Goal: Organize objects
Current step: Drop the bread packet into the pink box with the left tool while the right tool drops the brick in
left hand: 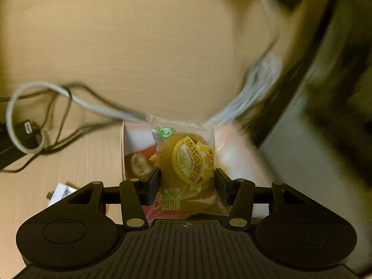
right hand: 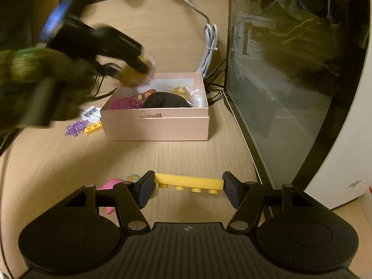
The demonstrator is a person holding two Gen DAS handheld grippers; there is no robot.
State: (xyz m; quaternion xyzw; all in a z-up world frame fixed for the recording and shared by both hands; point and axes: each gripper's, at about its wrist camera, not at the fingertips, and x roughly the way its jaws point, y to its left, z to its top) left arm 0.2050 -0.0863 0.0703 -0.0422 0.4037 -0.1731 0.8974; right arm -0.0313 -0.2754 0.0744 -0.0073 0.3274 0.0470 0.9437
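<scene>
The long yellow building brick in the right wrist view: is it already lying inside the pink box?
No: the long yellow building brick is held between the right gripper's fingers, well short of the pink box.

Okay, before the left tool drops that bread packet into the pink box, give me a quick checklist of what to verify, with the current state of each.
1. Bread packet sits between the left tool fingers: ok.
2. Packet is over the pink box: ok; the right wrist view shows it above the box's far left corner, near the rim.
3. Box has free space: cannot tell; a black item, a magenta basket and another packet already lie inside.
4. Right tool is clear of the box: ok; it stands at the yellow brick, well short of it.
5. Right tool's grip on the brick: cannot tell.
</scene>
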